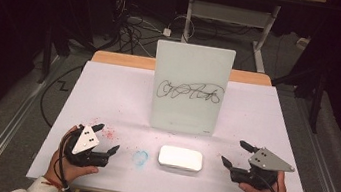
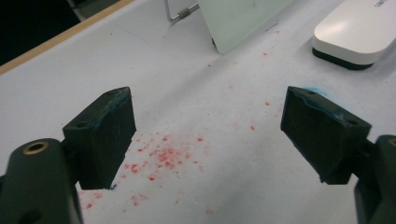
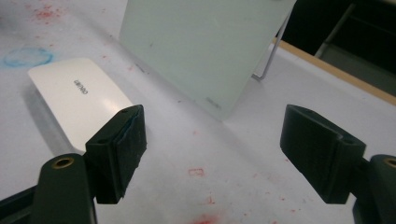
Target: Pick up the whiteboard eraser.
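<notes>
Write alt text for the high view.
A small whiteboard with a black scribble stands upright mid-table, a white eraser lying flat in front of it. A person's hands hold the left gripper and right gripper, jaws open, either side of the eraser on the white table.

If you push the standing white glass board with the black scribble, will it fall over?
Probably. The standing white glass board leans upright on a thin wire stand, so a shove high up could tip it. It looks stiff, smooth, likely slippery and breakable. Both grippers, left and right, are open and apart from it.
</notes>
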A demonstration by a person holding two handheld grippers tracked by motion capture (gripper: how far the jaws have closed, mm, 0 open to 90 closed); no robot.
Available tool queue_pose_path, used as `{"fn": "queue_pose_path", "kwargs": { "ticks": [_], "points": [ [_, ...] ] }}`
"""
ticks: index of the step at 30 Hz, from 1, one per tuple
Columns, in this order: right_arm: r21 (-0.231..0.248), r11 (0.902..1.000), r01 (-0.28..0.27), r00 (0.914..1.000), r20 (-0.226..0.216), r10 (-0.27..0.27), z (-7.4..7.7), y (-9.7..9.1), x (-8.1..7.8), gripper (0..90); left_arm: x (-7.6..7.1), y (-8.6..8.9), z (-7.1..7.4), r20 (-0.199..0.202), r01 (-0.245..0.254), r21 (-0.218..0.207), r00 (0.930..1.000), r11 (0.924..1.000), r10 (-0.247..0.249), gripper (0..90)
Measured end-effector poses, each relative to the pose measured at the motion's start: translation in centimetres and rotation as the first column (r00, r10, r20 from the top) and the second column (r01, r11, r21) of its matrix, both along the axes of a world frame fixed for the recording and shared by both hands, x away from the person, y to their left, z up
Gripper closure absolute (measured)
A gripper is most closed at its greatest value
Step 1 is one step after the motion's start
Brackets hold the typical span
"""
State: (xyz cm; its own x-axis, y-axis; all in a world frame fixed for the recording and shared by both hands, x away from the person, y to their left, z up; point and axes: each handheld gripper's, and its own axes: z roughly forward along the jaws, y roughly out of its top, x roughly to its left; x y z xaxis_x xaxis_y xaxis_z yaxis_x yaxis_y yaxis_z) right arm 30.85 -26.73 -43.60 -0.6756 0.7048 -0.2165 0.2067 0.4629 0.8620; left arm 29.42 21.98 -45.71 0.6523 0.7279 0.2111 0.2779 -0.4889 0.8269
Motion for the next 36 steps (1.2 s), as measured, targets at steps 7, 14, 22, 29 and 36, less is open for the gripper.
{"fn": "queue_pose_path", "kwargs": {
  "ticks": [7, 14, 22, 29, 36],
  "points": [
    [-0.026, 0.9977, -0.063, 0.997, -0.046, 0.062, 0.0, 0.6, 0.8, 21.8, 0.1, 0.0, -0.5, -0.018, 0.01, 0.014, 0.9998, 0.9999, -0.01, 18.4],
    [-0.075, 0.9824, -0.171, 0.9801, -0.115, 0.162, 1.4, 2.5, 2.7, 21.0, 0.0, 0.0, -0.9, -0.038, 0.013, 0.034, 0.9992, 0.9993, -0.011, 18.6],
    [-0.142, 0.9321, -0.333, 0.9303, -0.21, 0.301, 2.2, 6.5, 4.4, 22.8, -0.1, 0.0, -1.0, -0.052, 0.012, 0.043, 0.9986, 0.999, -0.01, 18.9],
    [-0.208, 0.8572, -0.471, 0.855, -0.346, 0.386, 0.6, 11.2, 5.2, 22.4, -0.3, 0.3, -1.2, -0.062, 0.016, 0.054, 0.998, 0.9984, -0.012, 18.9],
    [-0.259, 0.8181, -0.514, 0.8203, -0.427, 0.38, -1.1, 13.1, 6.1, 22.2, -0.6, 0.6, -1.2, -0.071, 0.014, 0.063, 0.9974, 0.9979, -0.01, 18.9]
  ]
}}
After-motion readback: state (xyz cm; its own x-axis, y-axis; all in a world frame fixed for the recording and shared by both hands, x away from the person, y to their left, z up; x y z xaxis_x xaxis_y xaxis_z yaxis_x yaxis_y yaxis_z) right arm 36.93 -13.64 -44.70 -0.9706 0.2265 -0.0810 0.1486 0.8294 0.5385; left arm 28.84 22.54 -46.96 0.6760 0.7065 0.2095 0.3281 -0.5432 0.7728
